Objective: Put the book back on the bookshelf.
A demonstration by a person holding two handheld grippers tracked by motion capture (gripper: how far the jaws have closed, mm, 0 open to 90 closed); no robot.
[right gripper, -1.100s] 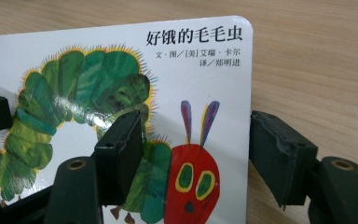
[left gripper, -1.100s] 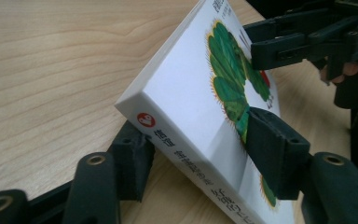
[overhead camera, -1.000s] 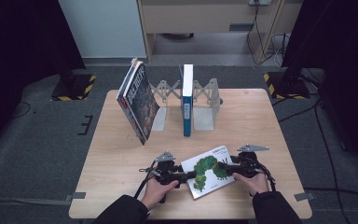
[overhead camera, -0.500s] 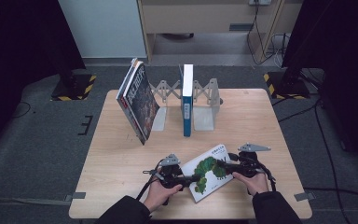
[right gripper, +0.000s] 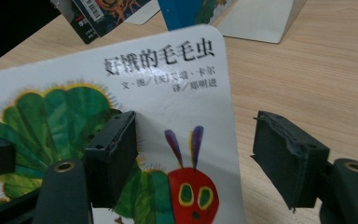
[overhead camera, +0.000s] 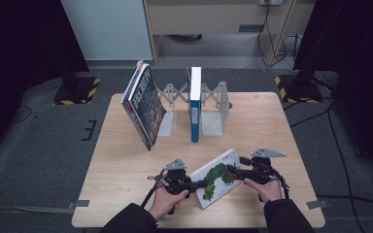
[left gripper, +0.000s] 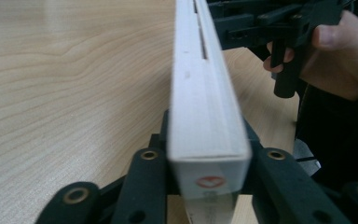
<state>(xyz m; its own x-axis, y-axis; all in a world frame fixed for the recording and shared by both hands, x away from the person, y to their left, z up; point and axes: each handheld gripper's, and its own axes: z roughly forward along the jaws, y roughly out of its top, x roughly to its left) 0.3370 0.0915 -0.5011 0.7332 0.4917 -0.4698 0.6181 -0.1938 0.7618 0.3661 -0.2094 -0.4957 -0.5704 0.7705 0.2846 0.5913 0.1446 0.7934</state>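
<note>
So the left tool [overhead camera: 200, 184] is clamping down on the near-left edge of the caterpillar book [overhead camera: 218, 175]; its jaws have just been closing, and in the left gripper view the book's thick white board edge [left gripper: 205, 107] is sitting squeezed right between them. The right tool [overhead camera: 234, 170] is sitting at the book's far-right side with its jaws standing apart; they've just been opening, with one pad [right gripper: 114, 154] hovering over the cover and the other out over the bare table [right gripper: 307, 70], not pinching anything. The book is lying near the front middle of the table, white cover with a green caterpillar with a red face and black characters on top. Compared with a second ago it's sitting in pretty much the same spot. Further back, a blue book [overhead camera: 195, 104] is standing upright between folding bookends [overhead camera: 214, 109], and a dark book [overhead camera: 144, 104] is leaning at the left.
</note>
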